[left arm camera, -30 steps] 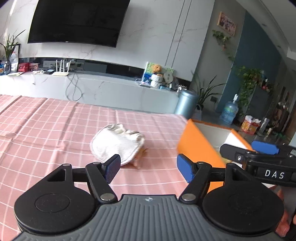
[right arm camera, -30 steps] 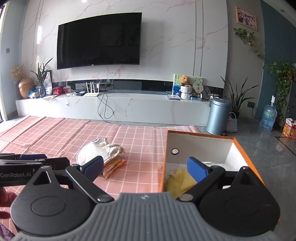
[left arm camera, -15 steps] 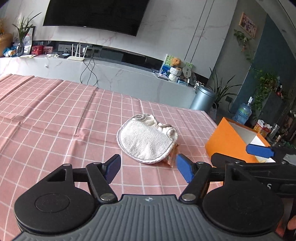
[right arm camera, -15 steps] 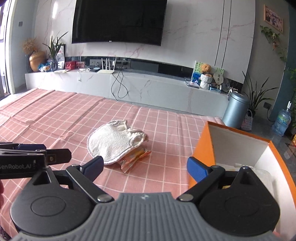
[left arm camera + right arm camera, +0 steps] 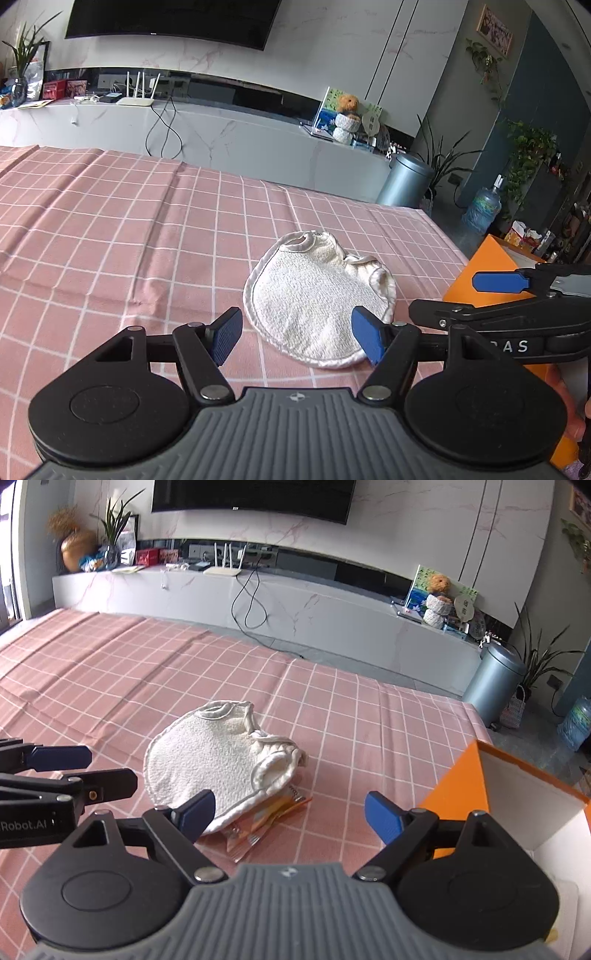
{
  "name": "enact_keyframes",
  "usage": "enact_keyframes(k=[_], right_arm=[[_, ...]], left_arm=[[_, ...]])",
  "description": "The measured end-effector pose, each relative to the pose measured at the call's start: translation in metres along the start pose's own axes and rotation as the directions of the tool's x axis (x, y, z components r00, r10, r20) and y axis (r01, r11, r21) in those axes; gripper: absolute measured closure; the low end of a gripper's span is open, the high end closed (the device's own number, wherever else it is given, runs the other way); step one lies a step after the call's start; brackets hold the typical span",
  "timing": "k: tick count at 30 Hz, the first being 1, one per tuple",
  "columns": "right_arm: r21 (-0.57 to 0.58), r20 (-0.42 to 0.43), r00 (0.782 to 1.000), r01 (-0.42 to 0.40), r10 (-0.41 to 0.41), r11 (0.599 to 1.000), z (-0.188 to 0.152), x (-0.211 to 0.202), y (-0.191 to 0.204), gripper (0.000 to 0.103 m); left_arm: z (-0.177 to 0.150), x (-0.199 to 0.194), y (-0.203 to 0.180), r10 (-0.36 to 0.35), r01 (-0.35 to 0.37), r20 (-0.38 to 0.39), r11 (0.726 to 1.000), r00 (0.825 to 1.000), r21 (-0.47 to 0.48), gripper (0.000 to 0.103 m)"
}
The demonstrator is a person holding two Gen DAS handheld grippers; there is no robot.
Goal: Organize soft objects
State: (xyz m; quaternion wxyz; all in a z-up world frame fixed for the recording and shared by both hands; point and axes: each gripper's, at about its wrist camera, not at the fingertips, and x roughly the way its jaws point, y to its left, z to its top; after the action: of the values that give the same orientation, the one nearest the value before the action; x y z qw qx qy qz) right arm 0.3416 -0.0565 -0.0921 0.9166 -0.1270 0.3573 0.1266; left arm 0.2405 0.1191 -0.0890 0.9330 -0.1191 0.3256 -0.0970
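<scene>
A white terry bib (image 5: pixel 317 295) lies flat on the pink checked tablecloth (image 5: pixel 110 240); it also shows in the right wrist view (image 5: pixel 218 760). An orange snack packet (image 5: pixel 266 819) pokes out from under its near edge. My left gripper (image 5: pixel 297 339) is open and empty, just short of the bib's near edge. My right gripper (image 5: pixel 291 816) is open and empty, above the packet and the bib's right side. An orange box (image 5: pixel 517 805) with a white inside stands at the right.
The right gripper's fingers (image 5: pixel 498 282) reach into the left wrist view beside the orange box (image 5: pixel 484 273). The left gripper's fingers (image 5: pixel 59 758) show at the left of the right wrist view. The table's far edge faces a TV bench, a metal bin (image 5: pixel 493 681) and plants.
Both grippers have moved left and closer to the bib. The orange box has slid toward the right edge of both views. Both stay open.
</scene>
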Motion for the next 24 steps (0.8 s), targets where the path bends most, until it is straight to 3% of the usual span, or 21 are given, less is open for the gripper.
enact_keyframes(k=[5, 8, 13, 16, 18, 20, 21, 24], right_arm=[[-0.002, -0.036, 0.999, 0.034, -0.034, 0.999, 0.011, 0.024, -0.004, 0.031], [0.005, -0.045, 0.998, 0.048, -0.048, 0.999, 0.014, 0.032, -0.008, 0.032], [0.002, -0.073, 0.997, 0.036, -0.035, 0.999, 0.013, 0.044, -0.009, 0.039], [0.016, -0.095, 0.995, 0.009, -0.008, 1.0, 0.012, 0.05, -0.006, 0.048], [0.005, -0.097, 0.995, 0.002, -0.001, 1.0, 0.011, 0.051, -0.003, 0.049], [-0.007, -0.089, 0.996, -0.002, 0.002, 1.0, 0.011, 0.049, 0.001, 0.049], [-0.01, -0.086, 0.996, -0.004, 0.003, 1.0, 0.011, 0.048, 0.002, 0.049], [-0.013, -0.082, 0.997, -0.014, 0.013, 1.0, 0.011, 0.042, 0.003, 0.048]], left_arm=[[0.013, 0.026, -0.005, 0.02, -0.019, -0.005, 0.997, 1.0, 0.081, 0.016], [0.015, 0.044, -0.006, 0.029, -0.026, -0.027, 0.991, 0.999, 0.132, 0.016], [0.011, 0.062, 0.005, -0.013, 0.016, -0.097, 0.999, 0.995, 0.028, 0.017], [0.009, 0.06, 0.001, -0.001, 0.004, -0.087, 0.999, 0.996, 0.036, 0.032], [0.009, 0.055, -0.007, 0.009, -0.005, -0.069, 0.998, 0.998, 0.065, 0.059], [0.008, 0.05, -0.014, 0.013, -0.008, -0.062, 0.997, 0.998, 0.083, 0.095], [0.008, 0.047, -0.018, 0.022, -0.017, -0.055, 0.995, 0.998, 0.097, 0.103], [0.006, 0.037, -0.021, 0.049, -0.046, -0.034, 0.994, 0.998, 0.098, 0.103]])
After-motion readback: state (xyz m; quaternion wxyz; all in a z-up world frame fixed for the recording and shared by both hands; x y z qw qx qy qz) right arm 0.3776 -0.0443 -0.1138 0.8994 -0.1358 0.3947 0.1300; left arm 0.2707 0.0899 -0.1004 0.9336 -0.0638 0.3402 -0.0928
